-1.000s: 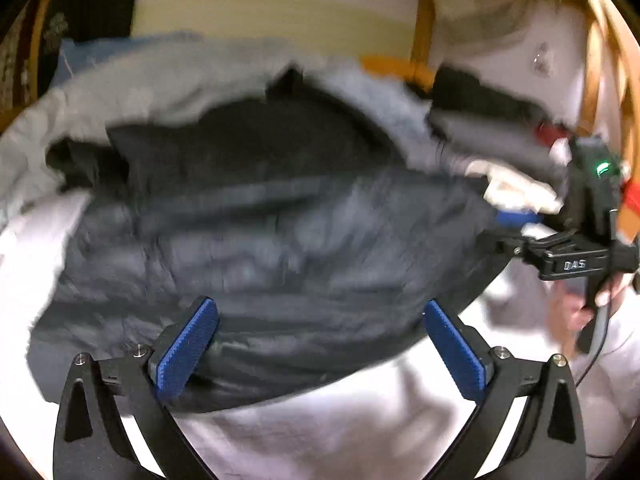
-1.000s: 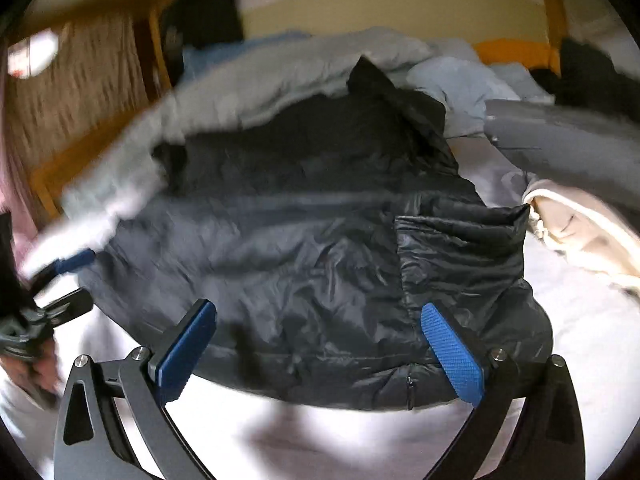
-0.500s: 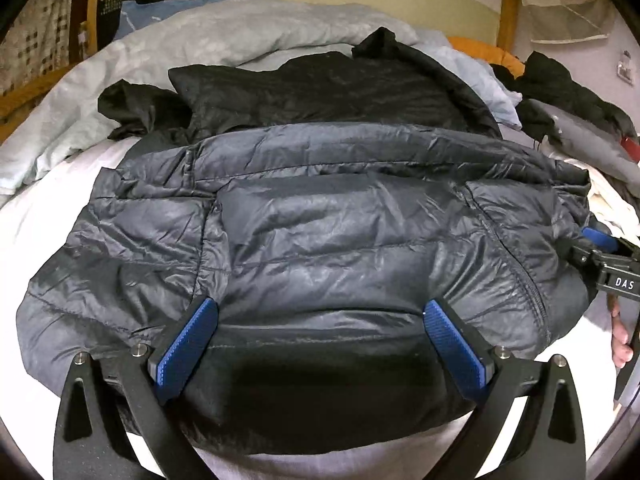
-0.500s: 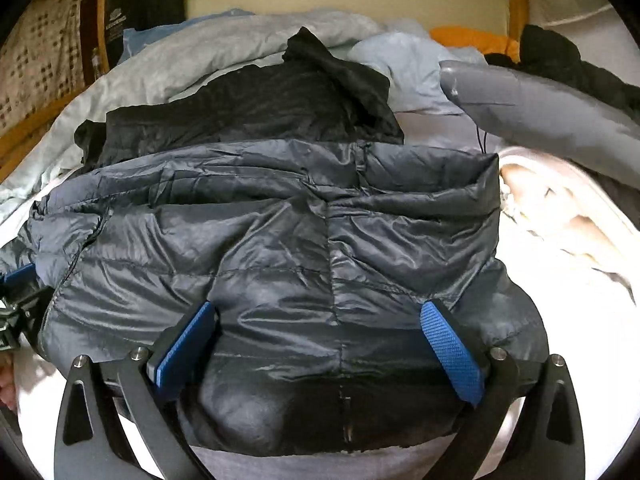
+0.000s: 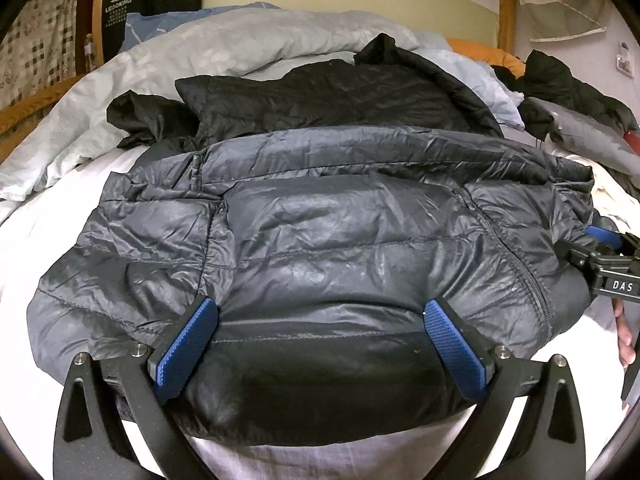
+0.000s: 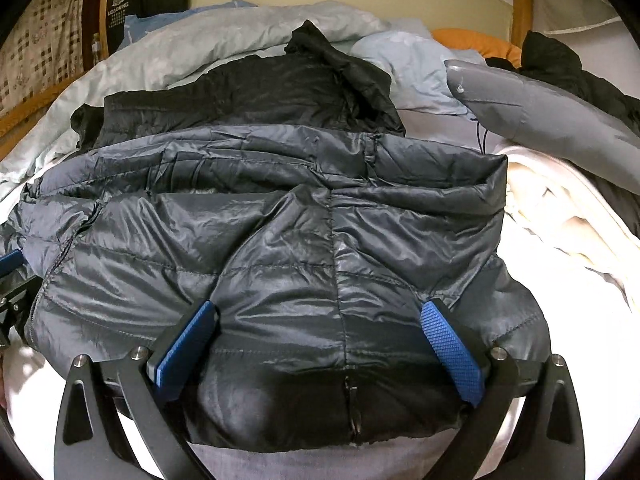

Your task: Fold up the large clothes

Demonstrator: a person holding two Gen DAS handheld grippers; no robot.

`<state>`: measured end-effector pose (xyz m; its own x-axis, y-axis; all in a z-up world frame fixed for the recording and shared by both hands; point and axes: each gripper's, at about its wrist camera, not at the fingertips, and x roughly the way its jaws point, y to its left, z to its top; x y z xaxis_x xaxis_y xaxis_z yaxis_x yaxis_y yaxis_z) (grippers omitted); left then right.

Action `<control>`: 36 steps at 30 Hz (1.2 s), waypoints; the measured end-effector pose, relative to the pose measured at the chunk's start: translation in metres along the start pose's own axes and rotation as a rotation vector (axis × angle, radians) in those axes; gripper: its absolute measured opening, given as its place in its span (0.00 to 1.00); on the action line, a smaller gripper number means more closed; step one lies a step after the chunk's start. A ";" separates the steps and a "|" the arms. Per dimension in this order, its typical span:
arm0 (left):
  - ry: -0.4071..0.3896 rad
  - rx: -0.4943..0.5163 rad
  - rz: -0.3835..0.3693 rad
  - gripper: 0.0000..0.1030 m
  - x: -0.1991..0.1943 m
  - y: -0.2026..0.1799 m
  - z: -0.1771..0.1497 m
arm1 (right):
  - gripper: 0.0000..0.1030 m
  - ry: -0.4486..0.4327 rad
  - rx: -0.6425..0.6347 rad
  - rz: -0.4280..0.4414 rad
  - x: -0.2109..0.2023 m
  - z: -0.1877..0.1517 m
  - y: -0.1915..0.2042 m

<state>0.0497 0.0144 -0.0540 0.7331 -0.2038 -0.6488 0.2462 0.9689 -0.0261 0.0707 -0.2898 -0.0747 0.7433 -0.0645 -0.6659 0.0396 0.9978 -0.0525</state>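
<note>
Dark grey puffer jacket (image 5: 320,248) lies spread across bed (image 5: 36,232), hem near front edge; black jacket (image 5: 328,100) behind it toward headboard; left tool (image 5: 320,344) fingers wide apart, low over jacket hem; right tool (image 6: 316,344) likewise spread apart over hem by zipper (image 6: 352,412); cream blanket (image 6: 560,216) at right edge

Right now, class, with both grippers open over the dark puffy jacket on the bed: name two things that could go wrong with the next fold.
1. The jacket is slick and puffy, so a shallow pinch may slip and the fold spring open.
2. A black garment lies against its far edge; lifting there could drag that along.
</note>
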 end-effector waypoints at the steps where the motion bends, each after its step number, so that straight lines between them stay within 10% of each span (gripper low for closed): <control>1: 0.000 0.000 -0.001 1.00 0.000 0.000 0.000 | 1.00 0.000 0.000 -0.001 0.000 -0.001 0.000; 10: -0.181 -0.183 0.083 0.88 -0.049 0.039 0.008 | 1.00 -0.014 0.017 0.020 -0.004 -0.003 -0.003; 13: -0.147 -0.274 0.147 0.88 -0.052 0.071 0.011 | 1.00 -0.014 0.018 0.020 -0.005 -0.004 -0.003; 16: -0.018 -0.379 0.385 0.86 -0.033 0.104 0.000 | 1.00 -0.021 0.021 0.021 -0.007 -0.005 -0.004; 18: 0.054 -0.470 0.357 0.86 -0.019 0.127 -0.014 | 1.00 -0.034 0.030 0.022 -0.011 -0.006 -0.006; 24: 0.029 -0.402 0.443 0.88 -0.015 0.116 -0.016 | 1.00 -0.344 0.133 -0.105 -0.070 -0.017 -0.028; 30: 0.066 -0.391 0.427 0.89 -0.010 0.118 -0.010 | 1.00 -0.078 0.230 -0.173 -0.023 -0.014 -0.057; 36: 0.064 -0.383 0.443 0.94 -0.005 0.116 -0.009 | 1.00 -0.017 0.357 -0.176 -0.017 -0.014 -0.076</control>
<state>0.0690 0.1289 -0.0602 0.6715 0.2292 -0.7047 -0.3301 0.9439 -0.0076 0.0461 -0.3647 -0.0702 0.7152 -0.2376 -0.6573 0.3945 0.9135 0.0991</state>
